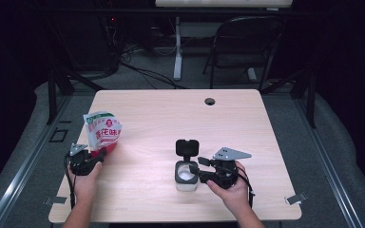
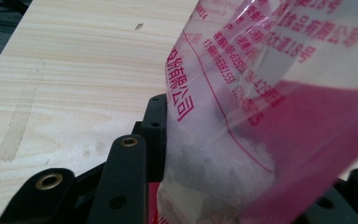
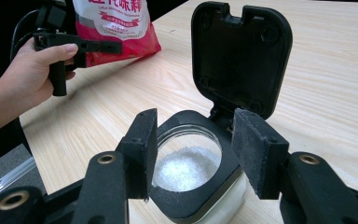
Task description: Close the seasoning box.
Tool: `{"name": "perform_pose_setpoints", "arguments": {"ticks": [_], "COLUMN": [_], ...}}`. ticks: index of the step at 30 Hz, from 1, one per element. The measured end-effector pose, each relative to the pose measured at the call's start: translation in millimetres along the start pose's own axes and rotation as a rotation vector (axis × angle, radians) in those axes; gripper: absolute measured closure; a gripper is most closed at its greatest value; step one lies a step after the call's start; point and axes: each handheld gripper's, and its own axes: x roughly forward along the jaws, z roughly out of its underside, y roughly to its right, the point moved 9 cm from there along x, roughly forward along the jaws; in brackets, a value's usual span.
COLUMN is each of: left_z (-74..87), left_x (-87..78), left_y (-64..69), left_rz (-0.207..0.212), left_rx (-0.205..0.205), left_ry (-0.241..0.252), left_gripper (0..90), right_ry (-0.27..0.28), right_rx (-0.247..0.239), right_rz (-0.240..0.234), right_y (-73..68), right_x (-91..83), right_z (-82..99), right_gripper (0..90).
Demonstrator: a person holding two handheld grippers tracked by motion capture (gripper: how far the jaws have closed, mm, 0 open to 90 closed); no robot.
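- Holding bag [image 1: 102,131] upright near the table's [image 1: 171,109] left edge, left gripper [image 1: 97,156] pinching its lower red part, jaws partly closed on the plastic.
- Steadying jar [image 1: 186,176] at front centre, right gripper [image 3: 193,154] straddling the black collar, jaws set to either side; pressing or merely flanking, hard to tell.
- Standing open already: hinged black lid [image 3: 240,58], tipped back upright.
- Showing white granules [image 3: 186,167] inside the jar, level below the rim, so filling looks partly done or finished.
- Remaining, by judgement: setting the bag aside, or topping up, then shutting the lid.
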Motion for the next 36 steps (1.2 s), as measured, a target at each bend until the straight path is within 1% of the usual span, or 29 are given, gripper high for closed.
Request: {"name": "perform_pose_setpoints", "arguments": {"ticks": [2, 5, 8, 9, 11, 12, 13, 14, 15, 17, 18, 20, 22, 23, 25, 28, 29, 30, 31, 33, 35, 36], "left_z": [0.2, 1.2, 3.1, 3.4, 3.9, 3.5, 4.1, 3.8, 4.4, 3.1, 2.0, -0.9, -5.5, -7.6, -14.1, -23.5, -25.0, -27.1, -27.8, -28.8, -28.3, -28.5], "left_x": [0.4, -0.6, -1.9, -2.9, -4.7, -4.5, -6.0, -6.4, -7.7, -9.8, -11.9, -15.9, -20.6, -22.5, -29.1, -39.2, -42.0, -44.2, -45.3, -47.4, -48.5, -48.2], "left_y": [0.3, 1.2, 1.0, 0.7, -0.4, 0.0, 0.3, 1.3, 1.6, 4.5, 6.4, 10.6, 15.9, 17.8, 25.0, 36.3, 39.4, 43.7, 46.2, 51.1, 54.5, 56.2], "left_rz": [0.001, 0.001, 0.001, -0.002, 0.008, 0.016, 0.022, 0.023, 0.019, 0.016, 0.017, 0.023, 0.044, 0.047, 0.052, 0.063, 0.066, 0.08, 0.088, 0.099, 0.11, 0.119], "left_rx": [-0.005, 0.008, 0.022, 0.016, 0.021, 0.022, 0.037, 0.046, 0.058, 0.086, 0.103, 0.116, 0.128, 0.137, 0.156, 0.193, 0.203, 0.206, 0.204, 0.214, 0.218, 0.213], "left_ry": [0.003, -0.003, -0.002, 0.003, -0.004, 0.01, 0.006, 0.016, 0.01, 0.03, 0.037, 0.05, 0.074, 0.083, 0.113, 0.157, 0.158, 0.171, 0.174, 0.173, 0.16, 0.162], "left_gripper": [65.4, 64.1, 58.9, 57.4, 52.7, 49.8, 48.3, 47.8, 47.4, 45.4, 44.3, 43.0, 42.7, 42.7, 42.6, 42.6, 42.6, 42.6, 42.6, 42.9, 43.2, 43.4], "right_ry": [0.001, 0.006, 0.013, 0.013, 0.007, 0.005, -0.001, 0.001, 0.003, 0.009, 0.01, 0.019, 0.019, 0.014, 0.018, 0.013, 0.018, 0.017, 0.014, 0.017, 0.015, 0.015], "right_rx": [-0.001, -0.002, 0.0, -0.002, -0.006, -0.005, -0.01, -0.01, -0.012, -0.014, -0.013, -0.007, -0.009, -0.015, -0.011, -0.018, -0.014, -0.015, -0.016, -0.013, -0.015, -0.015], "right_rz": [-0.001, 0.001, -0.004, -0.006, -0.009, -0.01, -0.01, -0.016, -0.017, -0.022, -0.025, -0.028, -0.028, -0.03, -0.034, -0.036, -0.039, -0.04, -0.039, -0.042, -0.043, -0.042], "right_y": [-0.6, -1.2, -2.0, -2.2, -2.9, -3.5, -3.5, -4.3, -4.6, -5.3, -5.2, -5.5, -5.5, -5.4, -6.7, -7.4, -8.1, -8.3, -8.5, -9.3, -9.4, -9.2], "right_x": [0.2, 0.4, 1.8, 2.9, 5.2, 6.4, 7.1, 7.9, 8.5, 9.1, 9.3, 9.9, 10.2, 10.7, 12.2, 13.3, 14.1, 14.7, 15.2, 15.9, 16.0, 16.0], "right_z": [-0.2, -1.5, -4.3, -4.9, -5.1, -5.3, -5.3, -6.2, -7.4, -9.7, -10.6, -12.8, -13.7, -13.7, -14.4, -14.7, -15.3, -15.4, -15.2, -15.6, -15.7, -15.7], "right_gripper": [50.7, 50.7, 50.7, 50.7, 50.7, 50.7, 50.7, 50.6, 50.6, 50.5, 50.5, 50.5, 50.4, 50.4, 50.4, 50.4, 50.4, 50.4, 50.4, 50.4, 50.4, 50.3]}}
